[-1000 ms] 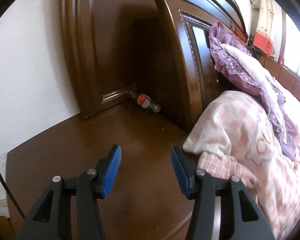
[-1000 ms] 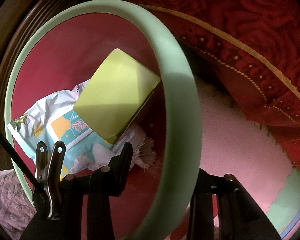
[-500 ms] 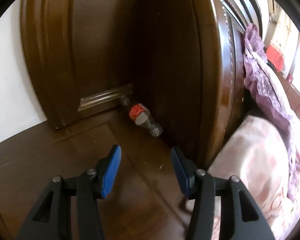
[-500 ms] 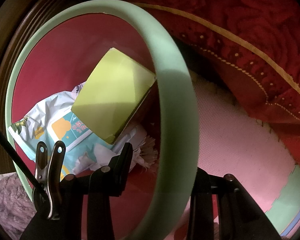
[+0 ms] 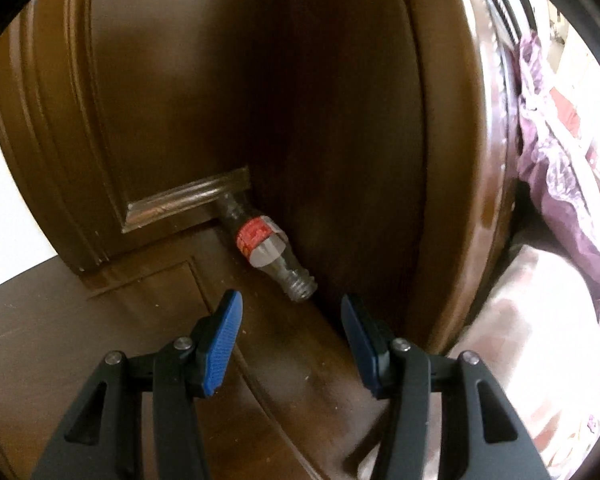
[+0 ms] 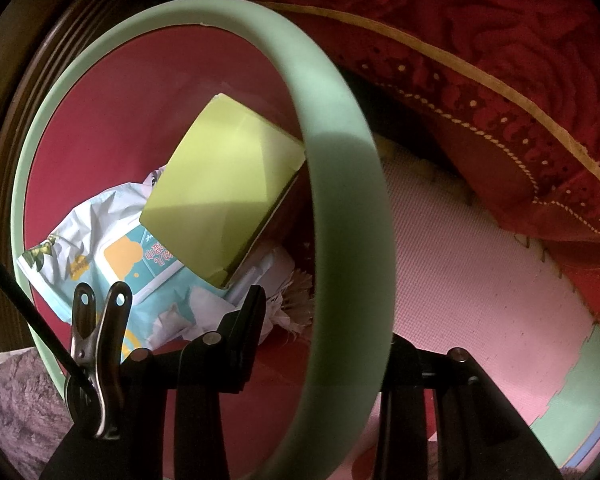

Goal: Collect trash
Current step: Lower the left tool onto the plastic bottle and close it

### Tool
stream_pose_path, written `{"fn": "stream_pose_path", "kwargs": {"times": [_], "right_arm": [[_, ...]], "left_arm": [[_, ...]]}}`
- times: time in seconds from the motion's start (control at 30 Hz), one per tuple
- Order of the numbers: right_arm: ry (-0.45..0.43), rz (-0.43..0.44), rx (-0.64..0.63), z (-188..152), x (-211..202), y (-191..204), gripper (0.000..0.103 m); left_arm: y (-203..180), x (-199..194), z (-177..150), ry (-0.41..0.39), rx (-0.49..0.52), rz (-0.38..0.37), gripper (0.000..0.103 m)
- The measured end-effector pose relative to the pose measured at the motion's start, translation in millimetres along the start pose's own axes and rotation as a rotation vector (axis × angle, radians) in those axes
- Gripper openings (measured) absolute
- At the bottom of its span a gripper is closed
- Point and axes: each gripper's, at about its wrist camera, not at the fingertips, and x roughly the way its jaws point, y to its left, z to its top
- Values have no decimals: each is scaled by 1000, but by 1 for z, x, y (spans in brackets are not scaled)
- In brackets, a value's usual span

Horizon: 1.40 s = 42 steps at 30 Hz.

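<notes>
Left wrist showed my left gripper (image 5: 291, 338) gaping before the bottle (image 5: 266, 247); my right gripper (image 6: 327, 344) clamped the bin (image 6: 340, 184) rim.

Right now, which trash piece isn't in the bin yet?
The clear plastic bottle with the red label, lying capless on the wood floor by the headboard. The yellow-green box and wipes packet already sit inside the green-rimmed bin.

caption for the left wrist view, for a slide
Open left gripper nears a capless plastic bottle lying against the wooden headboard.
</notes>
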Motion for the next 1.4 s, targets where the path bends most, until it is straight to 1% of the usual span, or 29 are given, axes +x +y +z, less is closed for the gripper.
{"fn": "stream_pose_path", "kwargs": {"times": [0.17, 0.3, 0.37, 0.43, 0.47, 0.53, 0.63, 0.7, 0.77, 0.83, 0.9, 1.0, 1.1, 1.17, 1.23, 1.27, 1.33, 1.37, 1.4], "right_arm": [[3, 1, 3, 0, 0, -1, 38], [3, 1, 6, 0, 1, 0, 38], [4, 1, 8, 0, 1, 0, 38], [5, 1, 11, 0, 2, 0, 38], [5, 1, 11, 0, 2, 0, 38], [5, 1, 9, 0, 2, 0, 38], [5, 1, 9, 0, 2, 0, 38], [5, 1, 11, 0, 2, 0, 38], [5, 1, 11, 0, 2, 0, 38], [5, 2, 12, 0, 2, 0, 38], [5, 2, 13, 1, 3, 1, 38], [6, 1, 17, 0, 3, 1, 38], [7, 1, 17, 0, 4, 2, 38], [7, 1, 18, 0, 4, 1, 38], [7, 1, 19, 0, 4, 1, 38], [7, 1, 21, 0, 4, 0, 38], [8, 1, 19, 1, 3, 1, 38], [8, 1, 20, 1, 4, 1, 38], [8, 1, 20, 1, 4, 2, 38]], "left_arm": [[1, 15, 3, 27, -6, 29, 54], [8, 27, 11, 51, -50, 37, 53], [17, 34, 13, 84, -104, -10, 53], [23, 37, 14, 95, -132, -28, 55], [24, 37, 14, 81, -132, -3, 56], [24, 35, 13, 47, -98, 90, 55], [29, 34, 12, 44, -80, 133, 55], [35, 31, 11, 42, -96, 134, 55], [39, 25, 12, 23, -102, 127, 55], [36, 21, 17, -1, -78, 135, 55], [34, 24, 21, -3, -63, 142, 55], [34, 34, 26, 22, -65, 147, 55], [32, 56, 35, 78, -56, 163, 55], [34, 65, 38, 96, -58, 161, 55], [36, 70, 39, 101, -52, 168, 53], [36, 72, 39, 100, -42, 173, 46], [35, 73, 38, 93, -25, 166, 42], [34, 73, 37, 90, -13, 156, 36], [33, 72, 37, 89, -3, 155, 35]]}}
